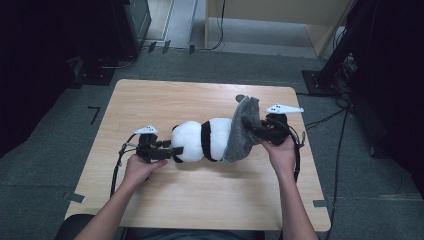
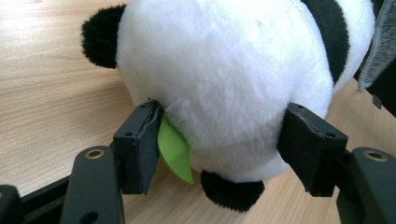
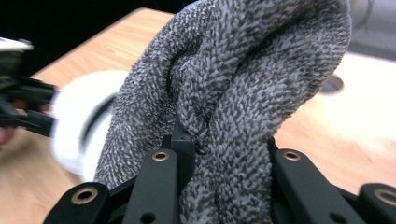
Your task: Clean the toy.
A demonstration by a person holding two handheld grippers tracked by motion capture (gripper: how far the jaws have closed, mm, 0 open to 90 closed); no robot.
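Panda plush [image 1: 200, 140] lies mid-table [image 1: 150, 200], long axis left-right | left gripper [image 2: 224, 140] clamps its white end; that view shows green leaf [image 2: 175, 151] | right gripper [image 3: 224, 154] pinches grey sock [image 3: 233, 93]

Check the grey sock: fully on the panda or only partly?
Partly on. The grey sock covers only one end of the toy panda; its white body and black band remain bare, and the loose sock end bunches in the right claw.
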